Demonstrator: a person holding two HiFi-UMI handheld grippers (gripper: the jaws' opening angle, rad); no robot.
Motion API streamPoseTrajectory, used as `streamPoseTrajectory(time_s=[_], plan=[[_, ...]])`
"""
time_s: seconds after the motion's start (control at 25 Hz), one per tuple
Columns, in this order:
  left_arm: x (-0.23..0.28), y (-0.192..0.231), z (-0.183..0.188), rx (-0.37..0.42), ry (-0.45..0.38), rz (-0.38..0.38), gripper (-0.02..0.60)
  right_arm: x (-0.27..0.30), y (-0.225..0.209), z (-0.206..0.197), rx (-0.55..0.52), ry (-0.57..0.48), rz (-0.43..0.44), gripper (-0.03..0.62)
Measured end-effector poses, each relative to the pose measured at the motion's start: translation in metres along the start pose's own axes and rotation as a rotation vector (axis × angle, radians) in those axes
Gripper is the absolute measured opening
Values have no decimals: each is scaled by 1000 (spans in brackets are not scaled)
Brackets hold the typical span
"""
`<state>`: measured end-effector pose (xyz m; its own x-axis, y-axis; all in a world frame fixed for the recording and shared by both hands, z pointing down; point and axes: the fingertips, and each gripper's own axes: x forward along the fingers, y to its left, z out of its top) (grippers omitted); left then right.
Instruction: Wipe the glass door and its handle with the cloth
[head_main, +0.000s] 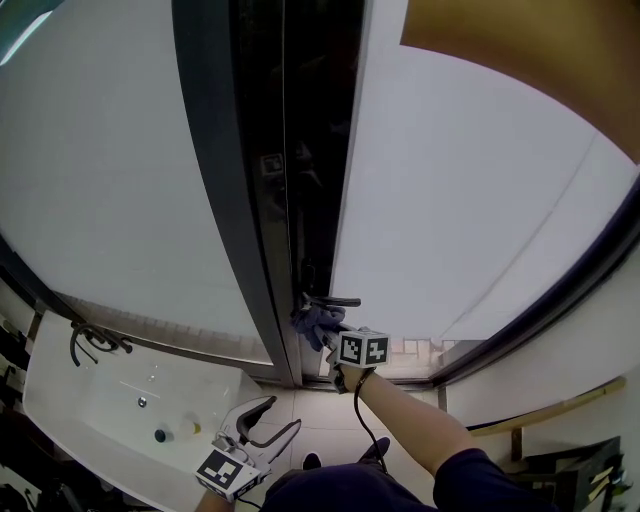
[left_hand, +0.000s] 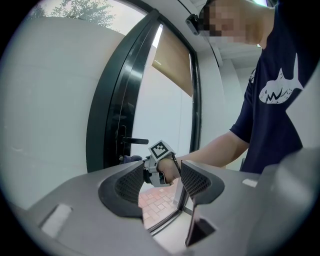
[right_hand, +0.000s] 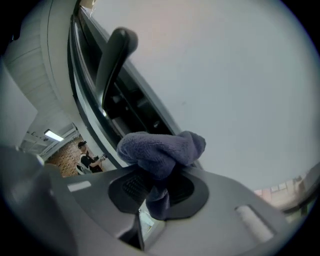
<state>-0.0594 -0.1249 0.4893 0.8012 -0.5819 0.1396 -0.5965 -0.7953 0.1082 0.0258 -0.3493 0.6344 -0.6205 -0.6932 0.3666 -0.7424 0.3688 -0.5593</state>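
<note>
Right gripper (right_hand: 157, 189) is clamped tight on a bunched purple cloth (right_hand: 161, 146). The wad sits right by the dark frame, just under the lever handle (right_hand: 114, 52), with the glass door (head_main: 470, 190) pane next to it. Left gripper (left_hand: 162, 186) hangs low, well away from the door, jaws apart with nothing in them. Looks to me like the handle is the step here, so I'd lift the wad onto the lever and slide it along the full length. Keep the squeeze firm so the cloth doesn't pull out, and go light so the lever doesn't get pushed down.
</note>
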Motion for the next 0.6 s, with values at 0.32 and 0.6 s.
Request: streamPoseTrajectory(time_s=[0.32,0.6], plan=[[-7,-1,-1,-6,19,33,230,28,8,3,96,15,33,66],[-14,-2,-5,-12,10,35,230,4,-11,34,234,-147,59,64]])
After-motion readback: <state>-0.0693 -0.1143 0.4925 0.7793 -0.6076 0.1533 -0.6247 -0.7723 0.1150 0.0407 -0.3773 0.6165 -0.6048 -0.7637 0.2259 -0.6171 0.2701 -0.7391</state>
